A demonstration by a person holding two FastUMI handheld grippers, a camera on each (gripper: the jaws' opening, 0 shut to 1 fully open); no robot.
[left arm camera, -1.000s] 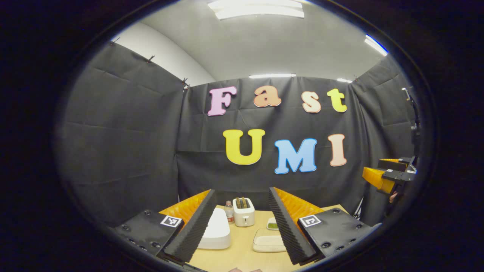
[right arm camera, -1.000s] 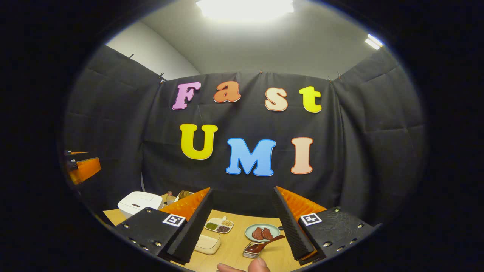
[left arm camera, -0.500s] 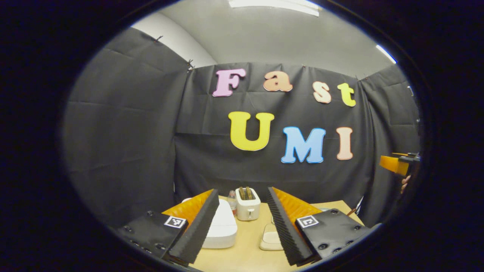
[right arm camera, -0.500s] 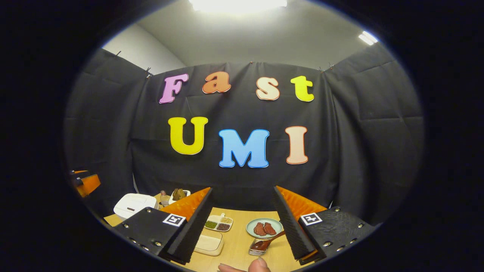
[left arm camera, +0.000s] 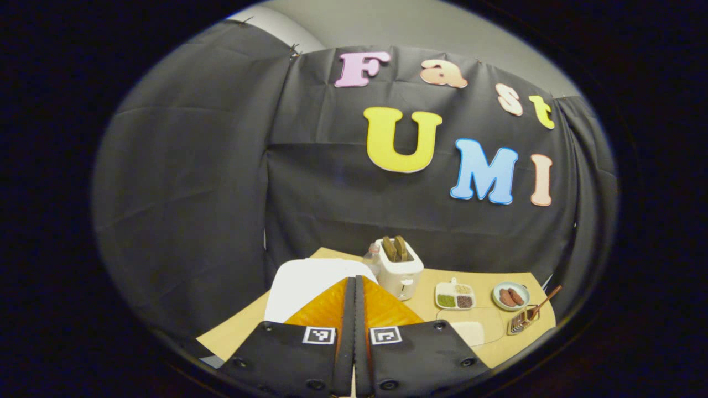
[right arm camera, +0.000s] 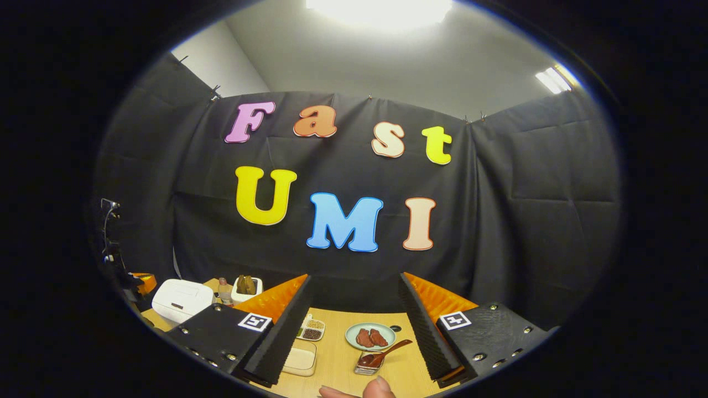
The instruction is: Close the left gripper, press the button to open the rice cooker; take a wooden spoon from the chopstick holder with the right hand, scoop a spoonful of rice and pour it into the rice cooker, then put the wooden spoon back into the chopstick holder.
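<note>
My left gripper (left arm camera: 354,331) pressed closed, white rice cooker (left arm camera: 310,282) just beyond its tips, my right gripper (right arm camera: 354,326) spread wide, wooden spoon (right arm camera: 387,354) in chopstick holder (right arm camera: 368,365) between its fingers, plate (right arm camera: 354,331) of meat beyond.

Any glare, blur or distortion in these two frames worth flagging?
Right gripper view: the ceiling light is blown out to white, and the open right gripper is sharp. Left gripper view: evenly lit, no glare; the wooden table edge and booth wall bow from fisheye, and the white rice cooker lid looks soft beyond the shut left gripper.
</note>
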